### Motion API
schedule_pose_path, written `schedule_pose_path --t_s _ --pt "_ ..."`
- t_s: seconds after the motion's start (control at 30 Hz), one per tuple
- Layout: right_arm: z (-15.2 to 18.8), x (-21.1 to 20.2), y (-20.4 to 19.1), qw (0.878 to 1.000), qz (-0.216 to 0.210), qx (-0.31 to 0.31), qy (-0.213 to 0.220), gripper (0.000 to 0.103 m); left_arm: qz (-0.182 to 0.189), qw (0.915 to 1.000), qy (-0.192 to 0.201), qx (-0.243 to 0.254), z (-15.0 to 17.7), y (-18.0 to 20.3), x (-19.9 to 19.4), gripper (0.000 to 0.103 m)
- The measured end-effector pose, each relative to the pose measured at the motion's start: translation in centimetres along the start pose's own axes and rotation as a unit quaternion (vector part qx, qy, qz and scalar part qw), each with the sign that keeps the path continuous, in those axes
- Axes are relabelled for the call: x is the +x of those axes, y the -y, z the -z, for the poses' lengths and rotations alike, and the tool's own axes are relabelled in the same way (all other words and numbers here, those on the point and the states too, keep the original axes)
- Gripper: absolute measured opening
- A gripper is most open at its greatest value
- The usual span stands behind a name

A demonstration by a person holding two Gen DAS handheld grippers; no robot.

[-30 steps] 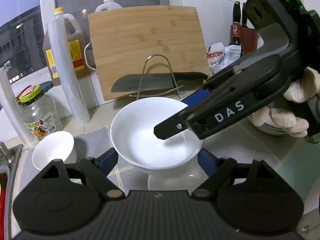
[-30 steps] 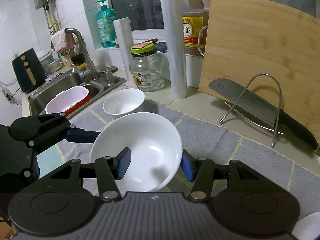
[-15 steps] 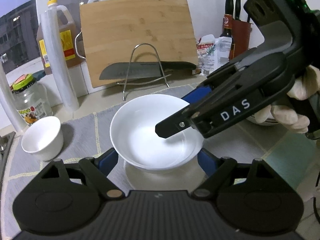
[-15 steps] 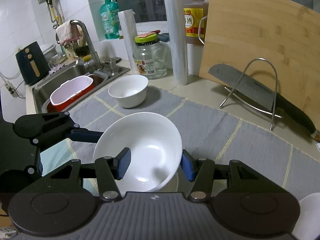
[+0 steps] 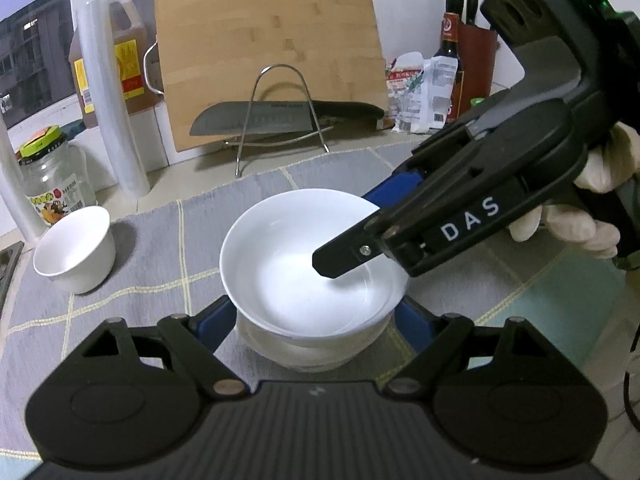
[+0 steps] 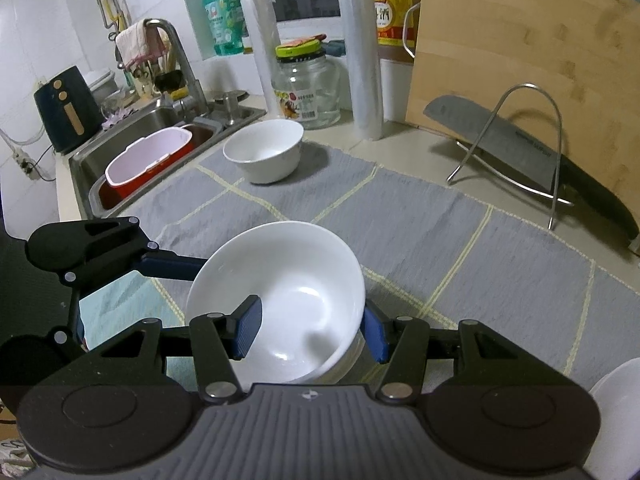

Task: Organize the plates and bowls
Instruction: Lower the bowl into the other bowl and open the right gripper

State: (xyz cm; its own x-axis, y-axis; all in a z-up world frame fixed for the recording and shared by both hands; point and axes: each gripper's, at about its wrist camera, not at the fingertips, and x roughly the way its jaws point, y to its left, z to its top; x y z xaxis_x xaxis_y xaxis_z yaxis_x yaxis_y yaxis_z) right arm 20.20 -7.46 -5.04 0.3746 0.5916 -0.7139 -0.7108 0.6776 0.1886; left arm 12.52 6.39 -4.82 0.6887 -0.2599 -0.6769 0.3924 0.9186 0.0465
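Observation:
A wide white bowl (image 5: pixel 304 264) sits tilted on top of another white dish (image 5: pixel 312 354) on the grey mat (image 5: pixel 160 248). My right gripper (image 6: pixel 312 334) is shut on the bowl's rim (image 6: pixel 280 292), one blue pad inside and one outside. It reaches in from the right in the left wrist view (image 5: pixel 360 240). My left gripper (image 5: pixel 316 322) is open, its blue fingers on either side of the bowl's base. A smaller white bowl (image 5: pixel 74 248) stands on the mat at the left; it also shows in the right wrist view (image 6: pixel 264 154).
A bamboo cutting board (image 5: pixel 268 60) leans at the back with a knife (image 5: pixel 280 120) on a wire rack. Oil bottles (image 5: pixel 116 60), a film roll (image 5: pixel 116 120) and a jar (image 5: pixel 52 184) stand left. A sink (image 6: pixel 152 152) with a pink tub is beside the mat. Another white dish (image 6: pixel 616 412) is at right.
Both grippers and the wide bowl have moved back from the cutting board and down, so the bowl now sits on the lower dish. The grips look unchanged.

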Motion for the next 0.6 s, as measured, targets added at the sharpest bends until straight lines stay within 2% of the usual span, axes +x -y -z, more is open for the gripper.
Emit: schedule_pose_path --t_s 0.6 --pt "0.04 0.73 0.14 1.000 -0.002 0.009 -0.012 0.061 0.001 0.9999 -0.013 0.000 0.32 -0.09 0.60 0.086"
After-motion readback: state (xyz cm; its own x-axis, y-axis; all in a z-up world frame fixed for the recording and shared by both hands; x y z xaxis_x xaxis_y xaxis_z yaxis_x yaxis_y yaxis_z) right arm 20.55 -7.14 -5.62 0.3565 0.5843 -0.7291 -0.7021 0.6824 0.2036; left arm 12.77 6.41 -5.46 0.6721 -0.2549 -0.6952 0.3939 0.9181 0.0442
